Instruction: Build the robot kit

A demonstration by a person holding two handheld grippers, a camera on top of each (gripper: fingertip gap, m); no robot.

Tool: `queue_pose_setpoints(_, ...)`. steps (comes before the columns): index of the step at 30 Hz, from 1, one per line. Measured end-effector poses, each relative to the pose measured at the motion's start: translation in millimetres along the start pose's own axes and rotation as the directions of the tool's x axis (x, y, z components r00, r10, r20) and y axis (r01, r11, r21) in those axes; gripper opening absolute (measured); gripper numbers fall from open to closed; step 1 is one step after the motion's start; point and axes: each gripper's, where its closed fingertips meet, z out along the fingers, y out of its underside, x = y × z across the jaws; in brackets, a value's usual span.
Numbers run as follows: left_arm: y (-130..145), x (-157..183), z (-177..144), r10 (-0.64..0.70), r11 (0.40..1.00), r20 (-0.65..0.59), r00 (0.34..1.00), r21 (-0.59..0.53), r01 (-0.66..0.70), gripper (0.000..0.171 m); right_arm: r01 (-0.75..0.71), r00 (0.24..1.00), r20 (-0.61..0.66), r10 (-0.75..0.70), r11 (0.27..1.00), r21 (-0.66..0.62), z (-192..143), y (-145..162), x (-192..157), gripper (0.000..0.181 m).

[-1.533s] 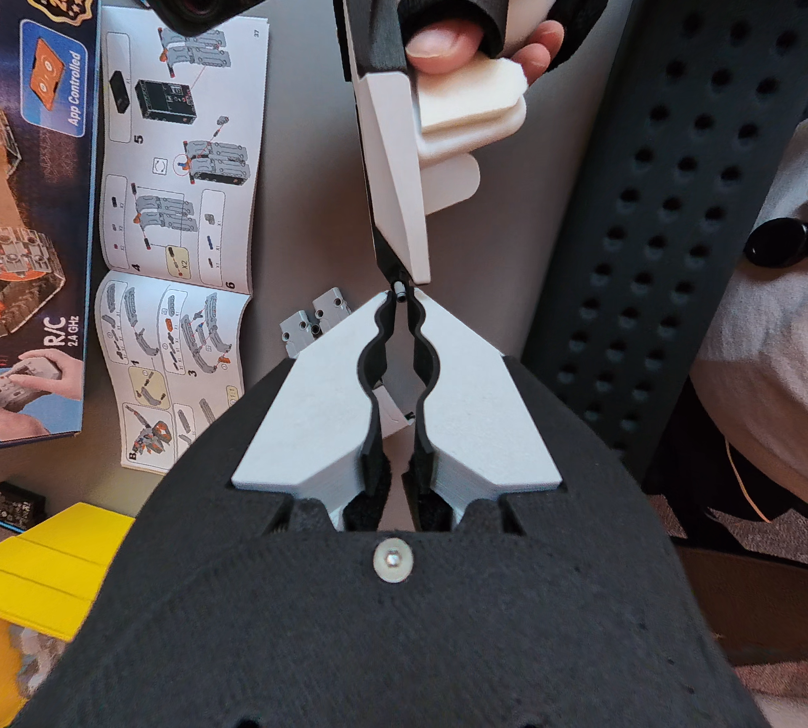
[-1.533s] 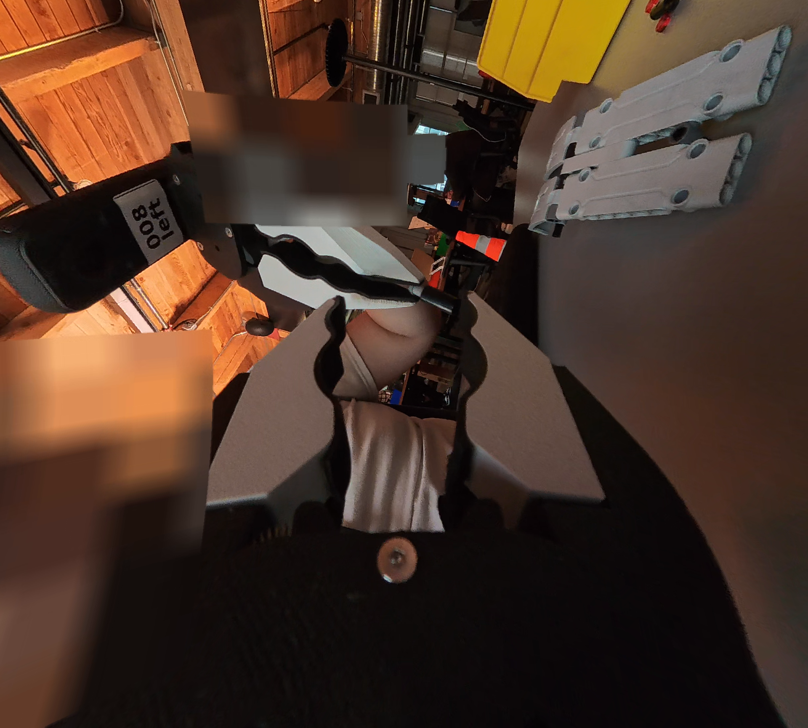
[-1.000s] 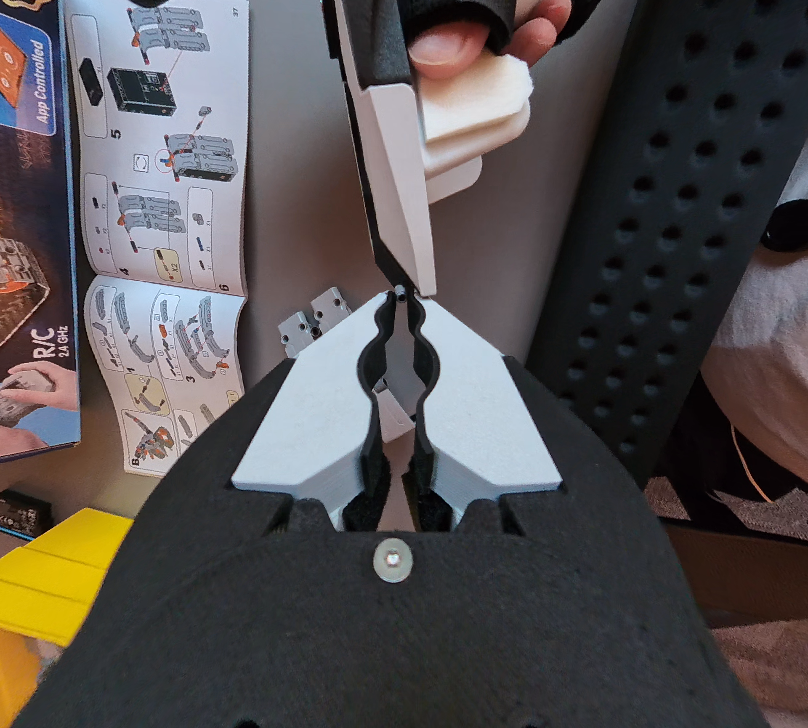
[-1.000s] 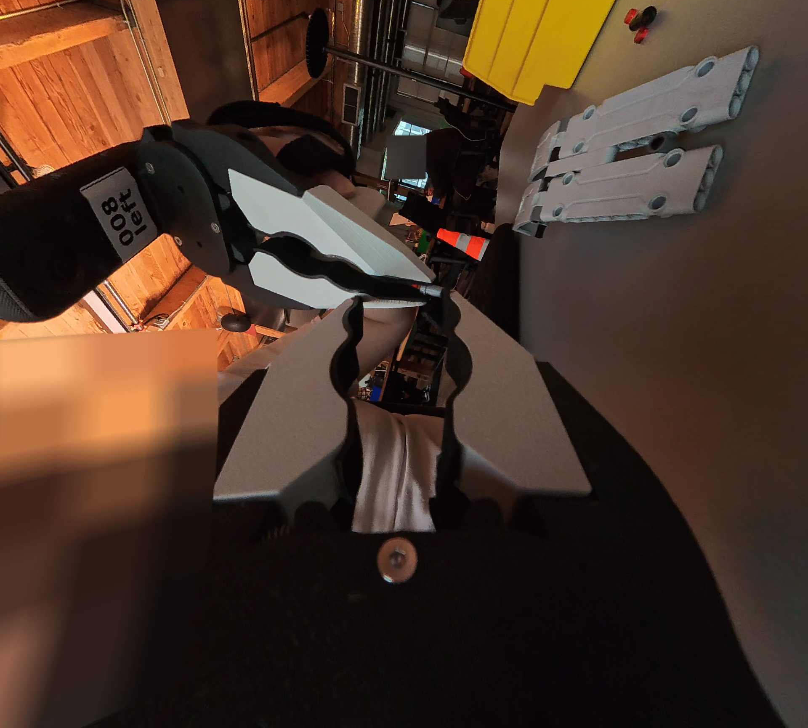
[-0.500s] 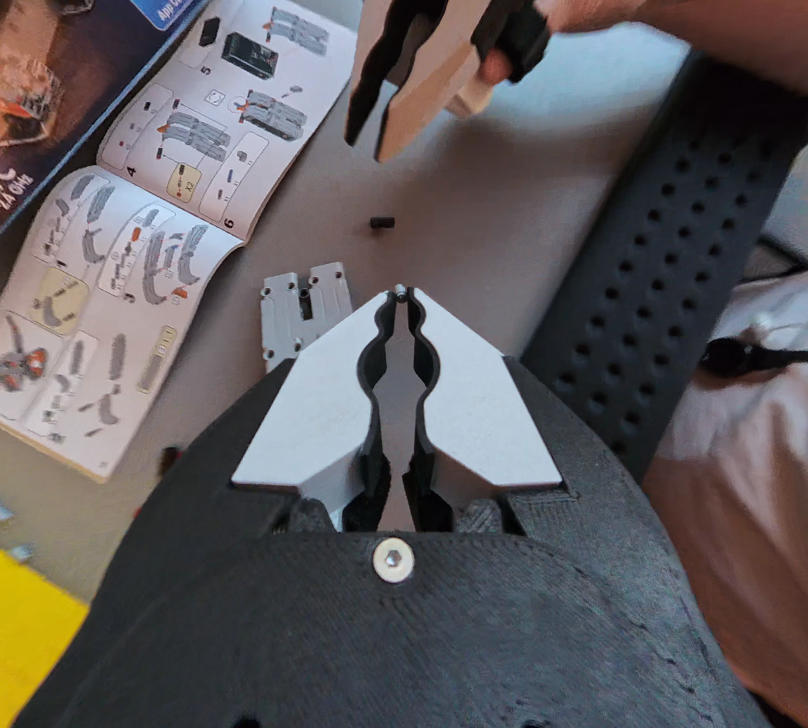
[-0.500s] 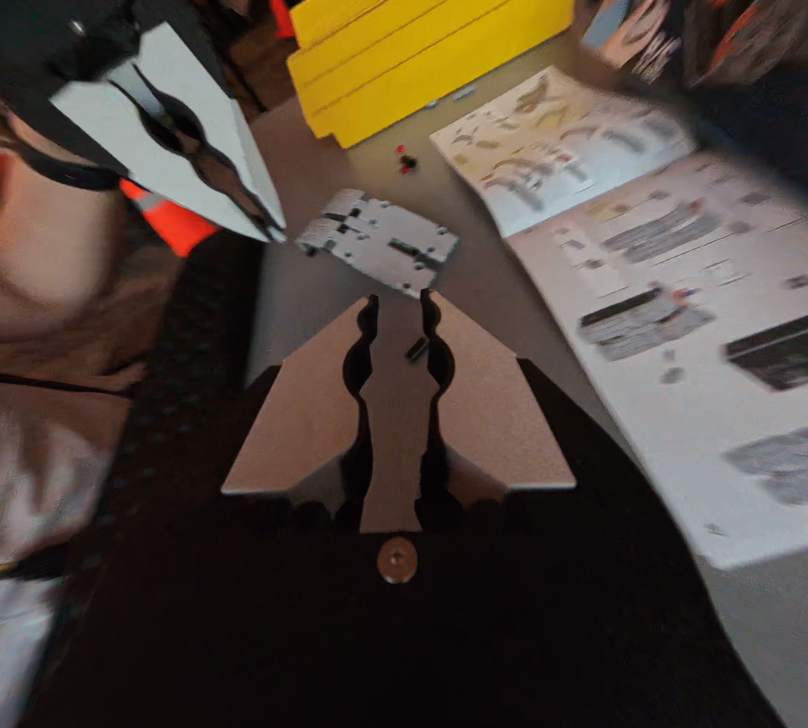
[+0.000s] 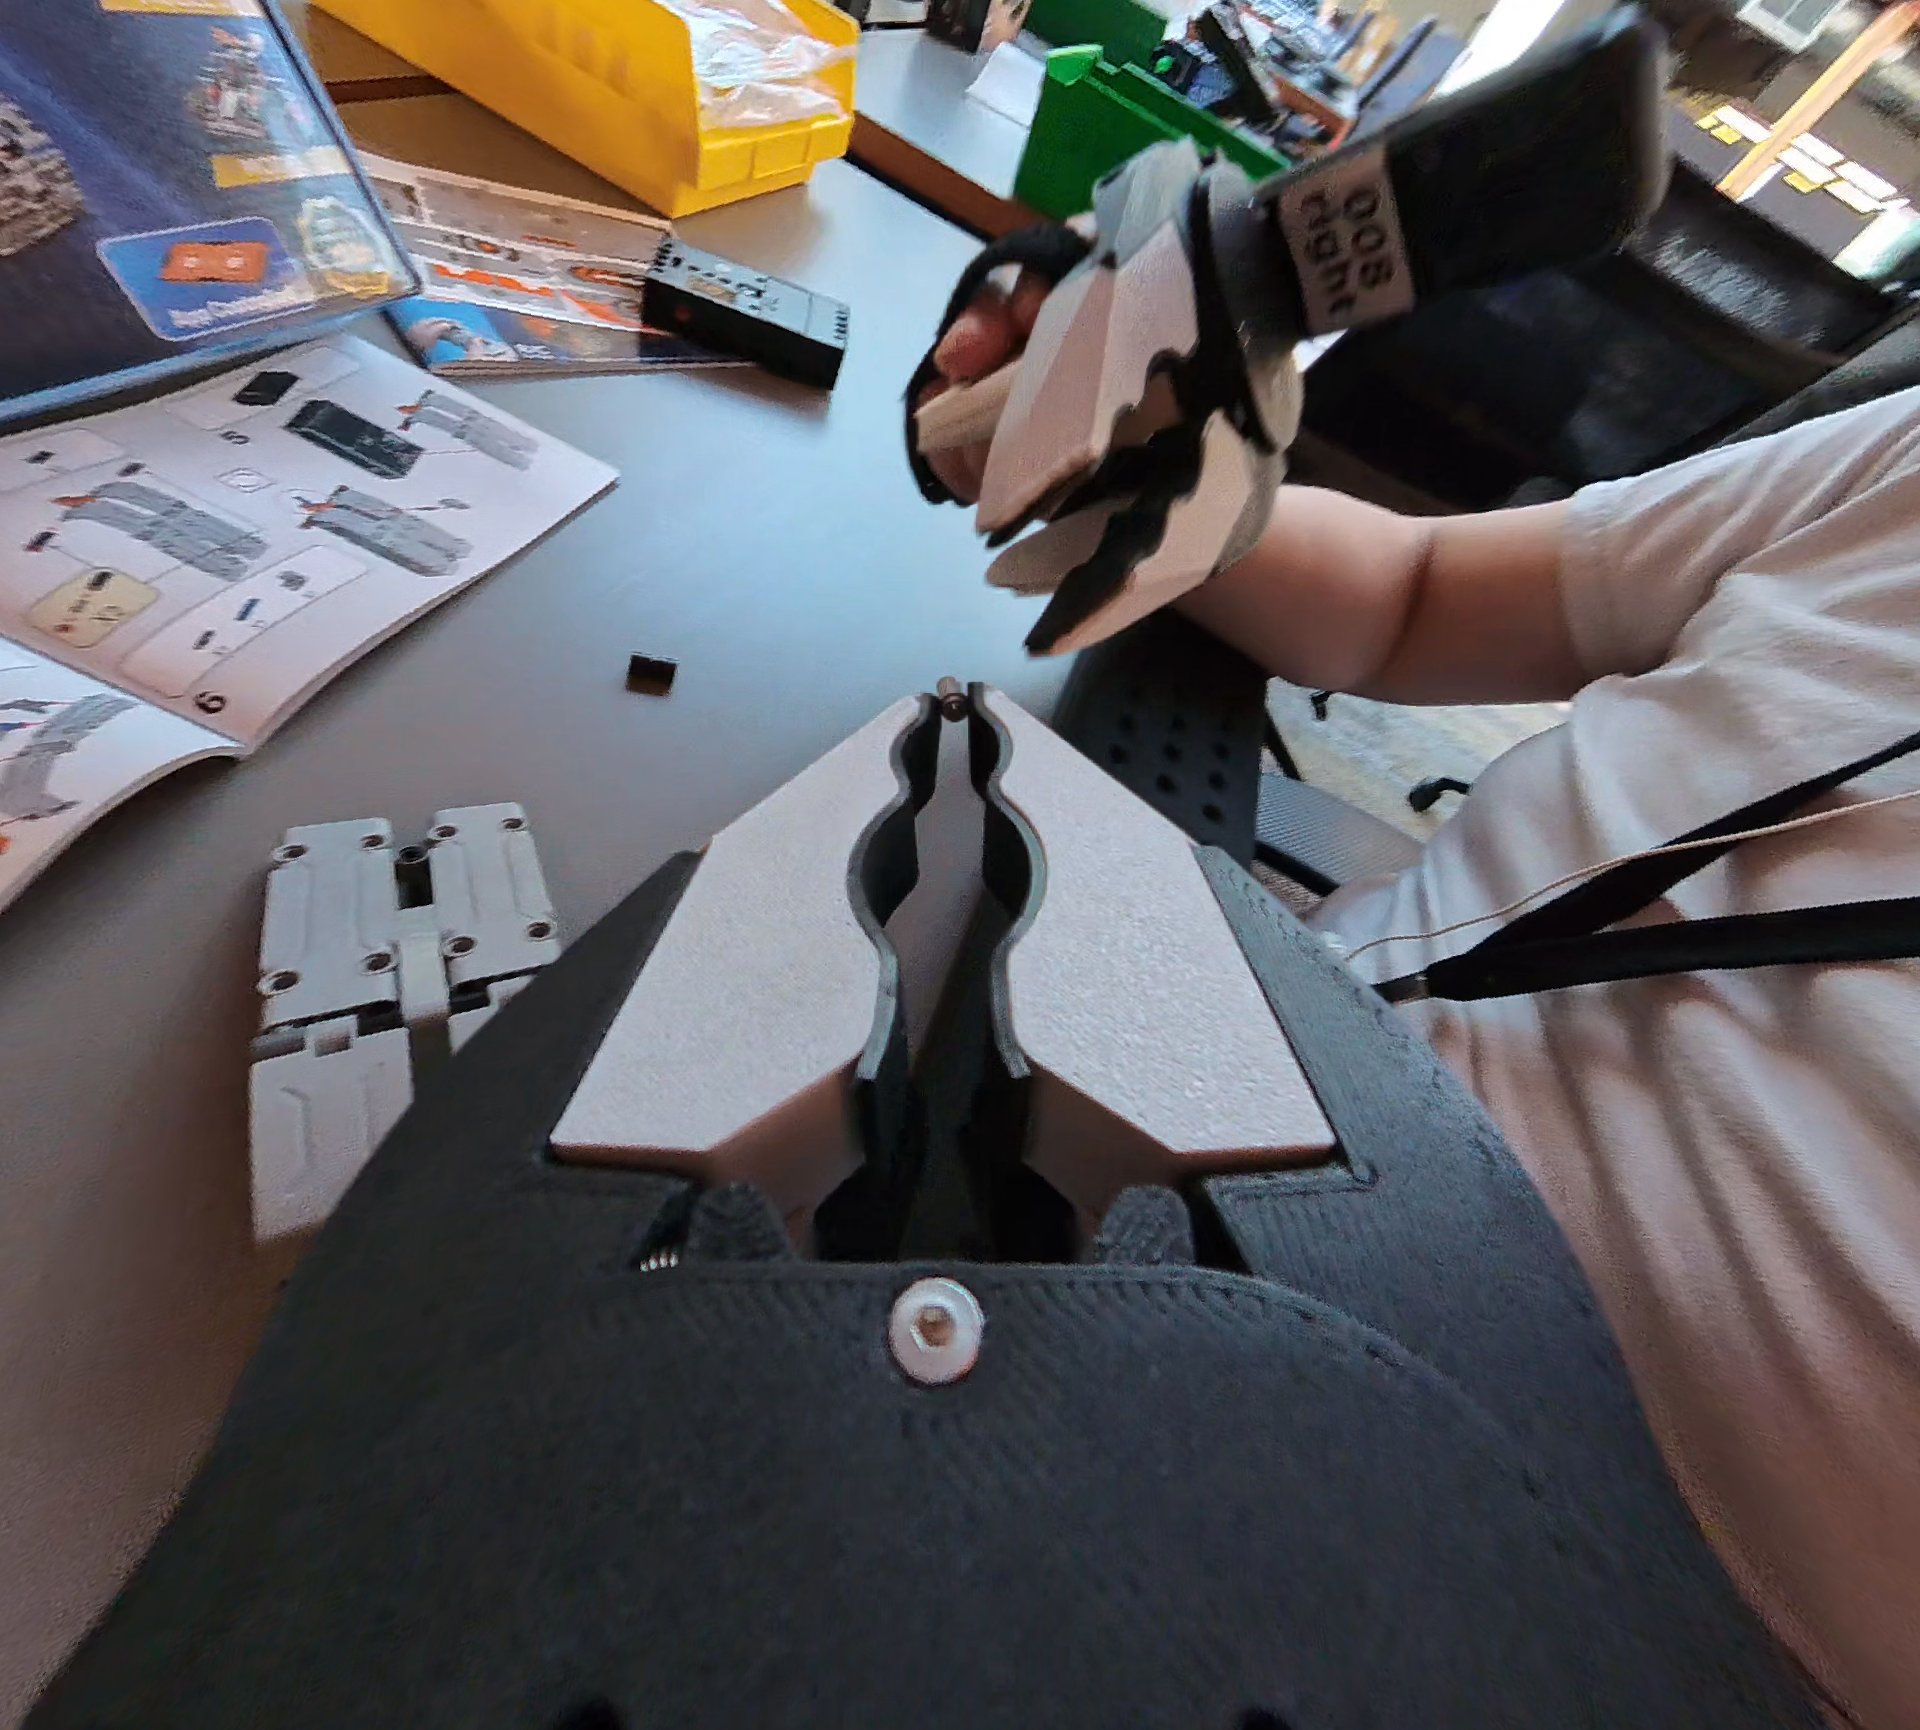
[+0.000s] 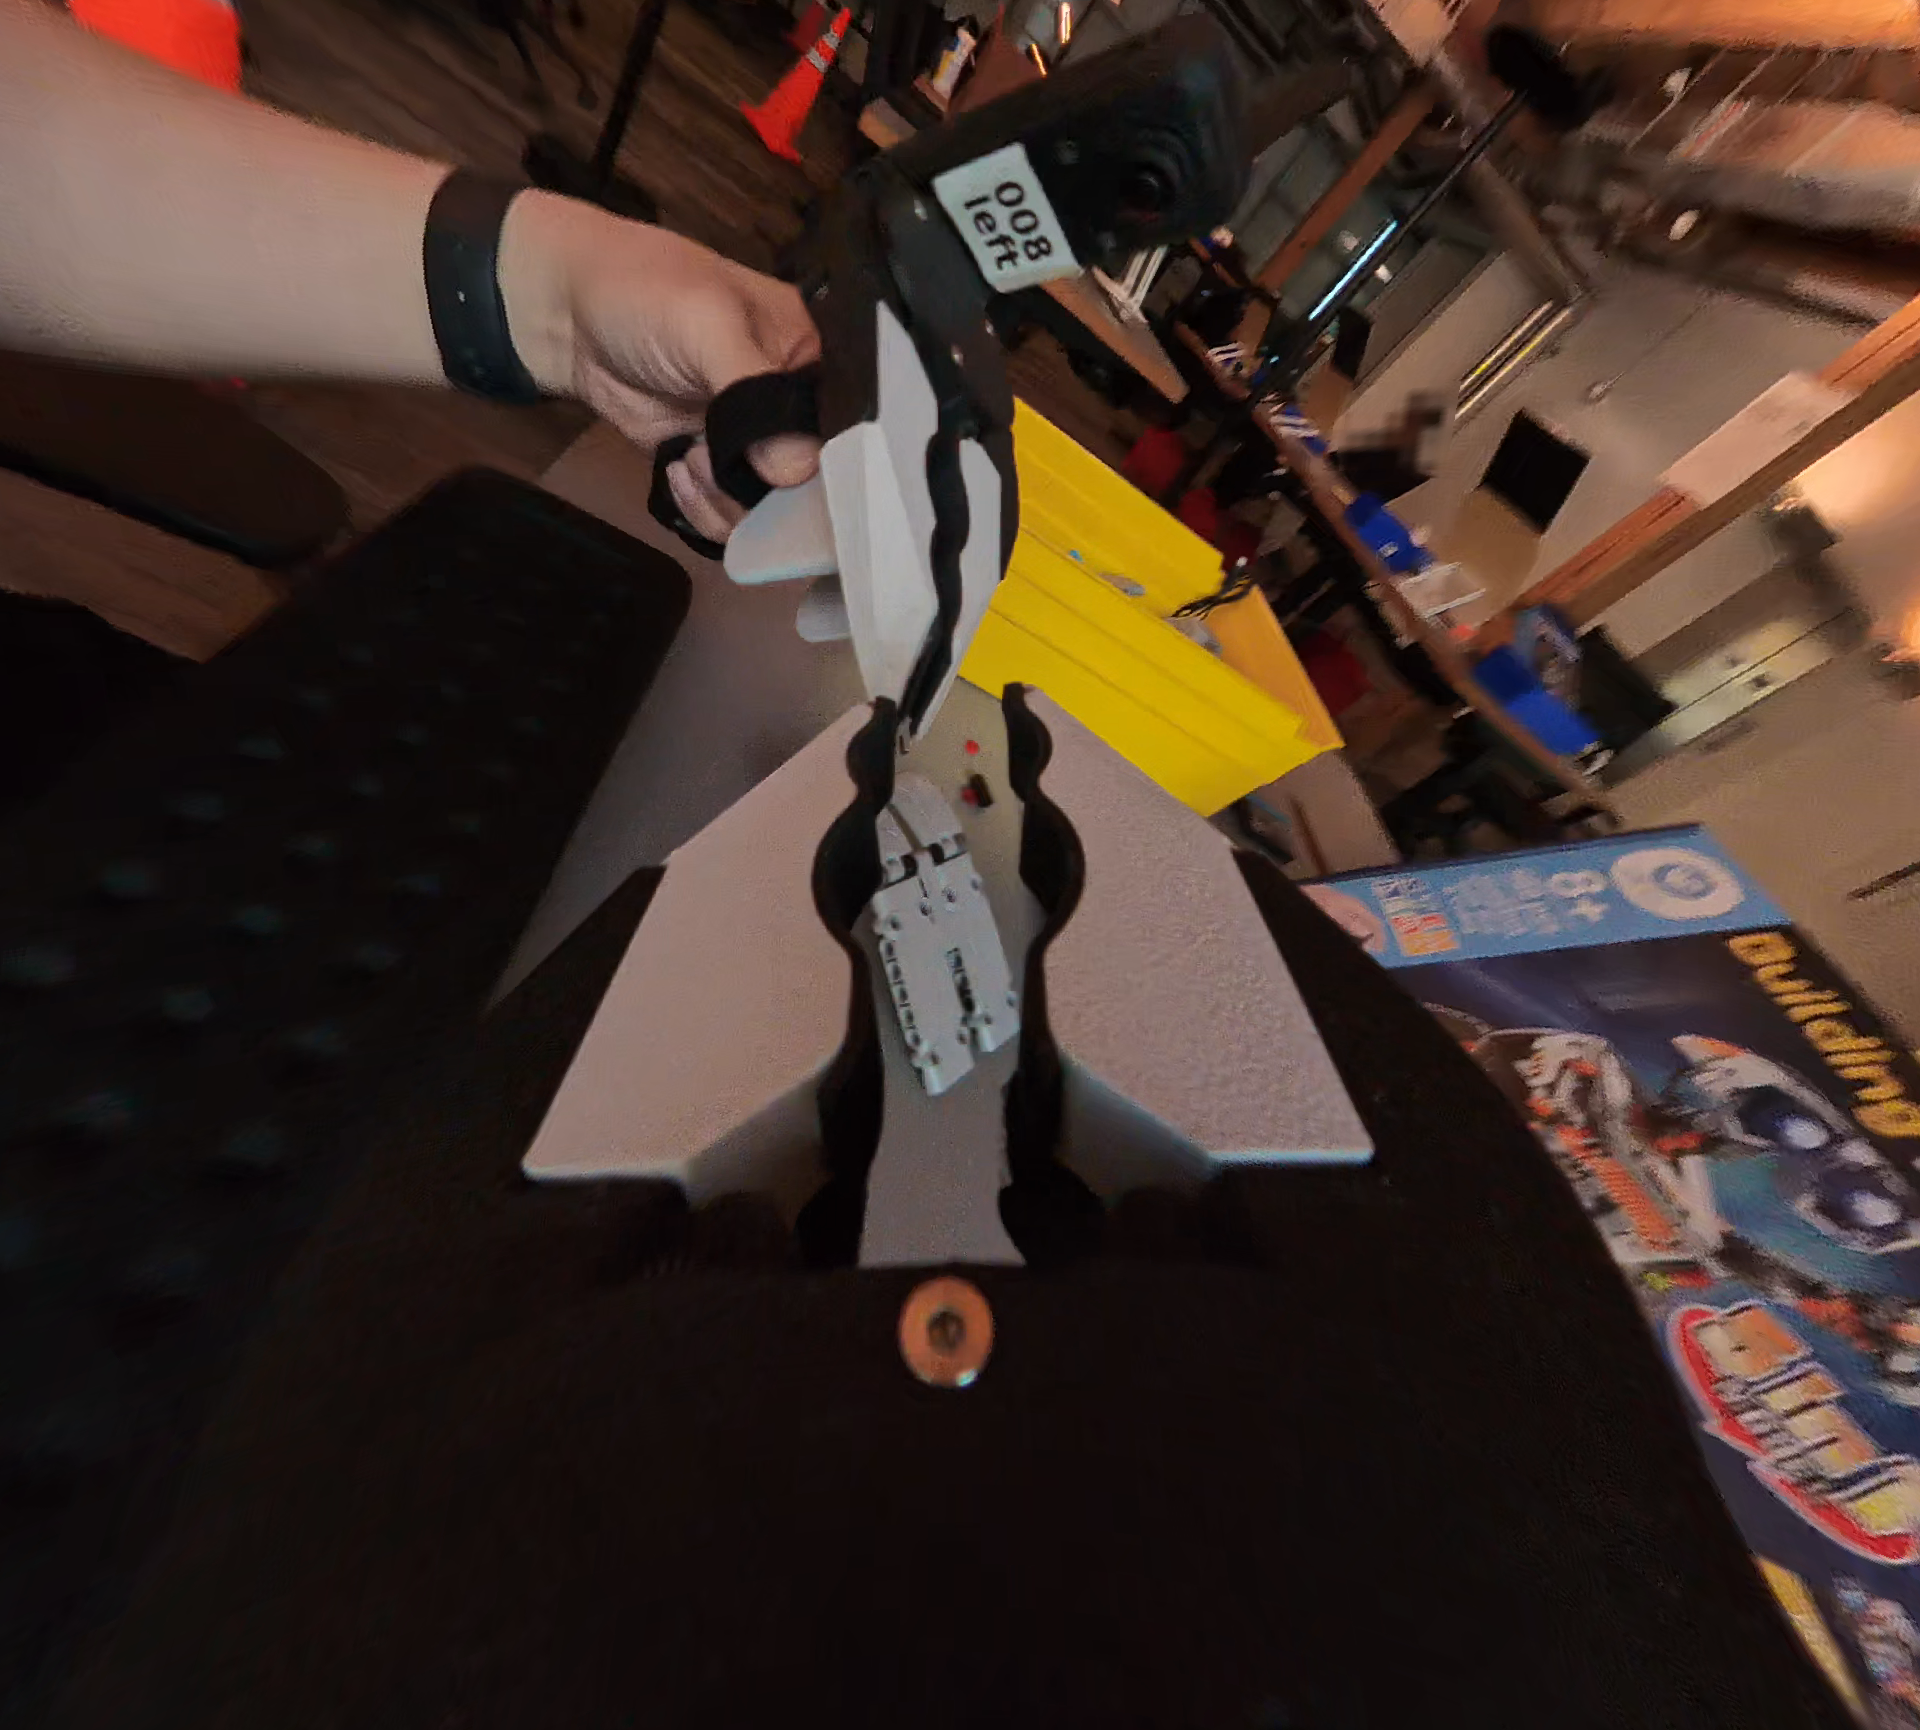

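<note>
1. The left gripper [image 7: 951, 712], at frame centre, has its jaws nearly closed on a small dark pin [image 7: 948, 688] at the tips.
2. The right gripper [image 8: 956, 735] has its jaws parted and empty.
3. A grey block assembly [image 7: 400, 911] lies on the worktop [image 7: 727, 558] at lower left, a small black piece [image 7: 651, 673] beyond it.

Grey plate assembly [image 7: 395, 942] partly hidden behind left tongs [image 7: 952, 701].

Small dark pin [image 7: 949, 688] between left fingers [image 7: 790, 932]
</note>
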Motion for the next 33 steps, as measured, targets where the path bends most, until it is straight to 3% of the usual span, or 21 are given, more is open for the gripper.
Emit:
queue_pose_setpoints(6,-9,16,-2,-0.062,0.996,-0.121,0.991,0.061,0.069,0.003,0.102,0.995,0.003,-0.102,0.994,-0.024,5,2,-13,0.015)
queue_pose_setpoints(13,-10,22,4,-0.078,0.995,-0.163,0.983,0.053,0.088,0.003,0.092,0.996,0.006,-0.091,0.996,-0.017,3,2,-13,0.004)
queue_pose_setpoints(16,-14,25,4,-0.058,0.995,-0.183,0.981,0.070,0.072,0.006,0.024,1.000,0.014,-0.024,1.000,0.005,-1,-1,-11,0.004)
queue_pose_setpoints(18,-21,27,0,0.035,0.994,-0.159,0.987,0.111,-0.017,0.021,-0.067,0.997,0.024,0.067,0.997,0.029,-3,-2,-6,0.004)
queue_pose_setpoints(20,-29,23,-4,0.205,0.968,-0.023,0.978,0.150,-0.200,0.027,-0.159,0.987,0.043,0.156,0.985,0.065,-8,-5,-1,0.004)
queue_pose_setpoints(23,-37,14,-9,0.435,0.875,0.241,0.867,0.113,-0.471,0.025,-0.259,0.964,0.094,0.250,0.960,0.104,-14,-9,2,0.004)
queue_pose_setpoints(24,-38,17,-8,0.490,0.845,0.271,0.828,0.085,-0.528,0.021,-0.278,0.958,0.107,0.267,0.954,0.108,-15,-9,2,0.003)
queue_pose_setpoints(28,-33,23,2,0.552,0.828,0.204,0.809,-0.017,-0.561,0.024,-0.306,0.945,0.154,0.290,0.947,0.095,-17,-9,-2,0.003)
queue_pose_setpoints(33,-28,30,13,0.608,0.794,0.128,0.784,-0.071,-0.604,0.011,-0.311,0.940,0.172,0.295,0.947,0.076,-17,-7,-5,0.003)
